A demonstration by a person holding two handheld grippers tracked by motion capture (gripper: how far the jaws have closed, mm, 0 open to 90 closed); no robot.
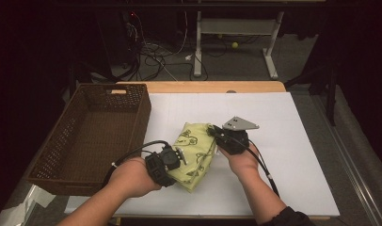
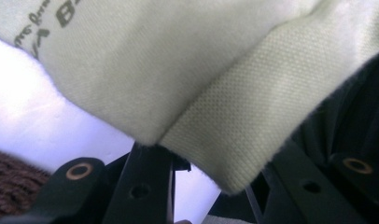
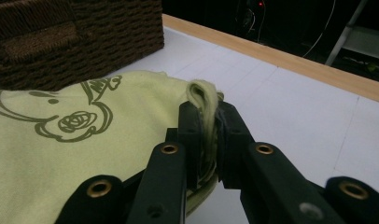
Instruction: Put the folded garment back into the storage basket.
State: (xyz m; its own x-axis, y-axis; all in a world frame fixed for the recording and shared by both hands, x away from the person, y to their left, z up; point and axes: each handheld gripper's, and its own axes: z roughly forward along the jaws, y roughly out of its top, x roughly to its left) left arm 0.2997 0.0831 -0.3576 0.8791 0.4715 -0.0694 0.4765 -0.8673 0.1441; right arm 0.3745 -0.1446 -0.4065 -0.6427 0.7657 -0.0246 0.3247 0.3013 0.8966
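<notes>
A: We grip the folded yellow-green cloth [image 1: 196, 148] at two edges: left tool [image 1: 172, 159] pinches its near-left edge, right tool [image 1: 216, 133] pinches a bunched fold on its far-right edge.

B: Beyond, the cloth sits mid-worktop [image 1: 283, 141], just right of the brown wicker basket [image 1: 92, 136].

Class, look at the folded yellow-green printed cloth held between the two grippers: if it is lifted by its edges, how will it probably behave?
The cloth will probably sag: it is soft knit fabric, bunched where the right gripper pinches it. It likely weighs little, since the left gripper holds a mere edge. Its loose layers may unfold, but it should not roll or break.
</notes>
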